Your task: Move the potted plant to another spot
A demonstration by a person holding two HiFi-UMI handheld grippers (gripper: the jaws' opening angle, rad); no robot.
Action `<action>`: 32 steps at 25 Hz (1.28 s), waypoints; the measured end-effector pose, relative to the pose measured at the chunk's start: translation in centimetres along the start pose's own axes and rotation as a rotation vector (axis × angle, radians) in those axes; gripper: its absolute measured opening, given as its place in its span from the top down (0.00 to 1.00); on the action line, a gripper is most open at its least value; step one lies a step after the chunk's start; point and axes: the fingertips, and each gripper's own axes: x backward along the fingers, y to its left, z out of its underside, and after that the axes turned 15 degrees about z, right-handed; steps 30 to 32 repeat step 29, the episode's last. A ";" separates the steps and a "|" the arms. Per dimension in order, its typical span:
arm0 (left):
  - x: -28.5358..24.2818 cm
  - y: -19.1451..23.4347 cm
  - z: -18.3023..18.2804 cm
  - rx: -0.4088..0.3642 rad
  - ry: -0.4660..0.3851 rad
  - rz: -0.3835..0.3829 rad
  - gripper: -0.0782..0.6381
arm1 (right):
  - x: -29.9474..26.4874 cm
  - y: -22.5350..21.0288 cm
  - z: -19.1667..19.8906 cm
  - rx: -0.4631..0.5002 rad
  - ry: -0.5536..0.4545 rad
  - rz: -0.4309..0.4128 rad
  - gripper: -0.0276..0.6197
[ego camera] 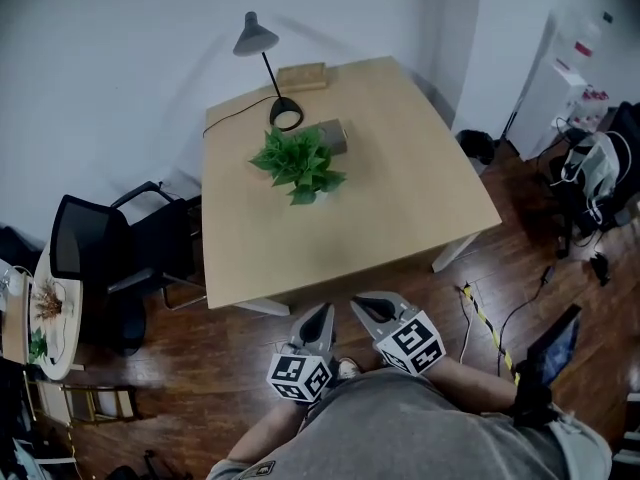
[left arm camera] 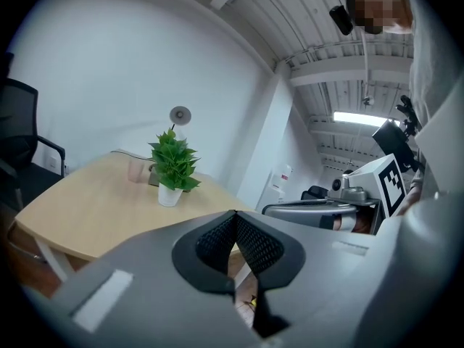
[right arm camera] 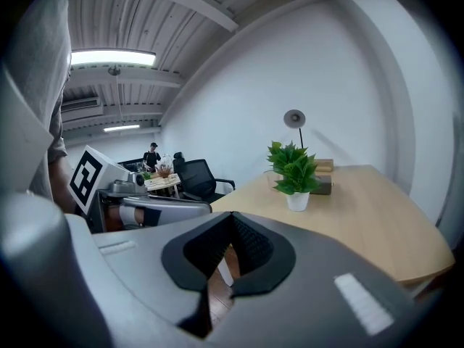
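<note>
Here, the potted plant [ego camera: 300, 163] stands upright on the light wooden table [ego camera: 400, 218], in the far half and nearer the left edge than the right. Its small white pot rests flat on the top, with leafy green growth spreading over the rim. A dark box [ego camera: 333, 136] lies just behind it, toward the far edge. The desk lamp [ego camera: 254, 36] stands just beyond that, near the far left corner. A small wooden stand [ego camera: 302, 75] sits at the far edge itself. The near half of the table is bare wood.

The left gripper [ego camera: 322, 313] is fully closed, pads together, with nothing between them. The right gripper [ego camera: 368, 306] is the same, pressed shut and empty. Both are held side by side off the table, just outside its near edge and close to the person's torso. They point roughly toward the plant, which is well apart from both.

As for progress, neither gripper has hold of the plant and nothing is in transit. One frame cannot settle which spot this is. It fits a plant waiting in its starting place by the lamp. It fits equally a plant already set down in its new place, with the grippers drawn back. A black office chair [ego camera: 90, 243] stands off the left edge.
</note>
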 end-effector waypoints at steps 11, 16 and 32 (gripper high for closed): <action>0.2 -0.7 -0.1 -0.008 -0.006 0.004 0.89 | 0.5 -0.2 0.4 -0.026 -0.002 0.022 0.95; 0.2 -0.4 -0.3 -0.006 -0.006 0.003 0.89 | 0.1 -0.1 0.1 -0.020 -0.007 0.020 0.95; -0.9 0.6 -1.5 -0.010 -0.013 0.008 0.89 | -1.1 -1.0 -0.8 -0.011 -0.017 0.019 0.95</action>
